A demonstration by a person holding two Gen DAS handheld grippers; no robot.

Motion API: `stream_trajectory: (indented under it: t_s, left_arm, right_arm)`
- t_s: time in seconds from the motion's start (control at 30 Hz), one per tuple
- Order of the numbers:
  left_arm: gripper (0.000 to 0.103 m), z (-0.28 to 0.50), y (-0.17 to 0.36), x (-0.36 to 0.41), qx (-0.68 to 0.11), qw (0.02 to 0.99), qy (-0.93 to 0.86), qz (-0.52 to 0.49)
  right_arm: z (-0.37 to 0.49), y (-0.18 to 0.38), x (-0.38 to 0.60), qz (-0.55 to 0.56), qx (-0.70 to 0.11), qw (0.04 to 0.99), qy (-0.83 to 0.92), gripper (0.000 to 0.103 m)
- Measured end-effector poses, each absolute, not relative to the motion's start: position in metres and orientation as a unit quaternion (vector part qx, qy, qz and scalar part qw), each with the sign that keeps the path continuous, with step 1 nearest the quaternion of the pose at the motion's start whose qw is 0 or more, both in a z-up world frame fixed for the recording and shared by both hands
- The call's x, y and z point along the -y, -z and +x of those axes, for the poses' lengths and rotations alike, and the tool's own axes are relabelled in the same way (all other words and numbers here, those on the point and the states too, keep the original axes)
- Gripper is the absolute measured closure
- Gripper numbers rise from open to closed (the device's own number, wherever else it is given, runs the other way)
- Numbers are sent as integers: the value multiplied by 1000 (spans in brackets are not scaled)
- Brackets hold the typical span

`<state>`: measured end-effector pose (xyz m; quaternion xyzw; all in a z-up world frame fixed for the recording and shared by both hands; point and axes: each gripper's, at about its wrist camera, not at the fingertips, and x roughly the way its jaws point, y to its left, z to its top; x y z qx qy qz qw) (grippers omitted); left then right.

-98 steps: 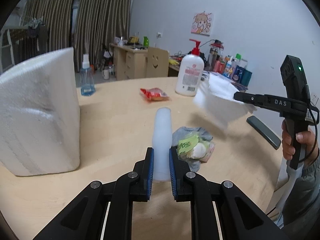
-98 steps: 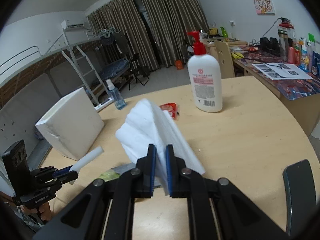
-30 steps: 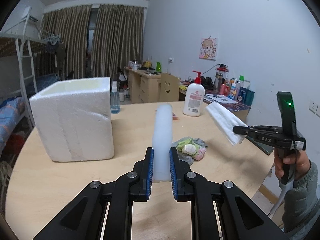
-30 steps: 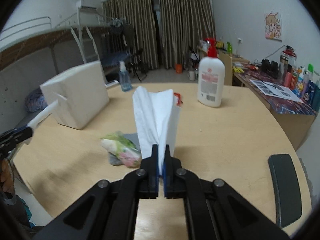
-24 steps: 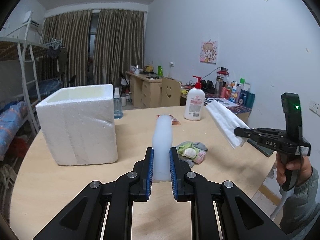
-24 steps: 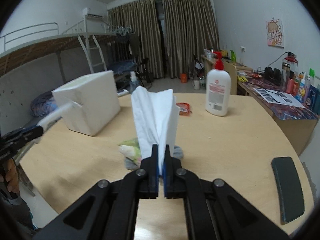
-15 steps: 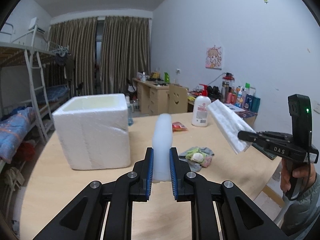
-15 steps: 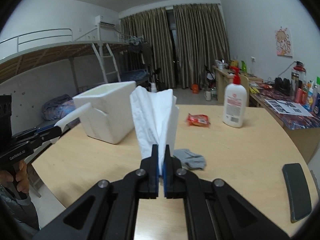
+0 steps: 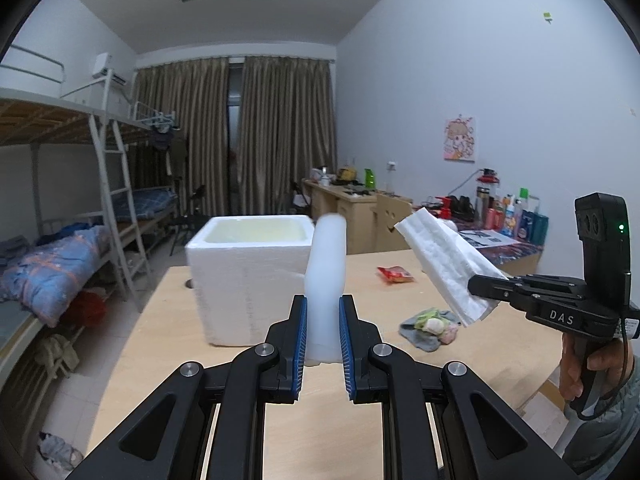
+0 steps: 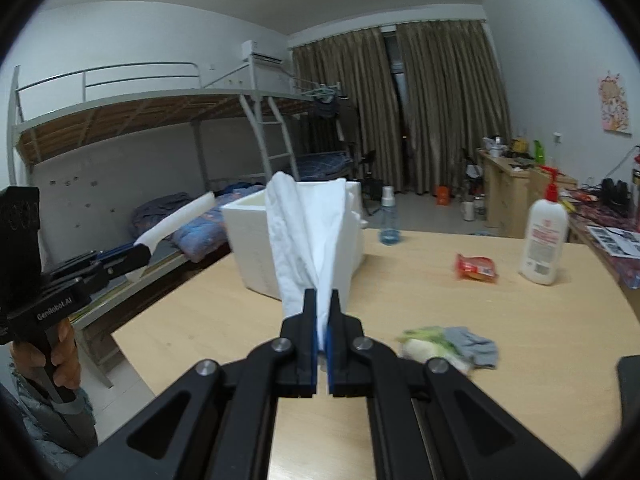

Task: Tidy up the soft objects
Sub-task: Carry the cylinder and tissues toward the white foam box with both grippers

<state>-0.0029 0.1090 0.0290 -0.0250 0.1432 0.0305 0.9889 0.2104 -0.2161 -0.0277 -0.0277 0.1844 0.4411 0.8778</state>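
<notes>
The left gripper [image 9: 323, 334] squeezes a soft white foam tube [image 9: 325, 280] between its fingers, mid-frame. The right gripper [image 10: 323, 334] pinches a folded white tissue [image 10: 308, 236]. Both hang above the counter [image 10: 540, 312]. Next, I think, they drop into the open white foam box [image 9: 248, 276] at centre.

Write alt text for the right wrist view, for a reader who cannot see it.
The right gripper pinches a folded white cloth upright above a wooden table. Behind it stands an open white foam box. At the left, the left gripper holds a white foam strip.
</notes>
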Motion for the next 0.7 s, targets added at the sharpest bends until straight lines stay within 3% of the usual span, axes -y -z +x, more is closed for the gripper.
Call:
stream_trajectory:
  t_s: [0.7]
  left_arm:
    - [86,-65,-23,-130,-129,989,-65,-39]
  right_arm:
    - [151,19,170,-54,-157,849,-501,98]
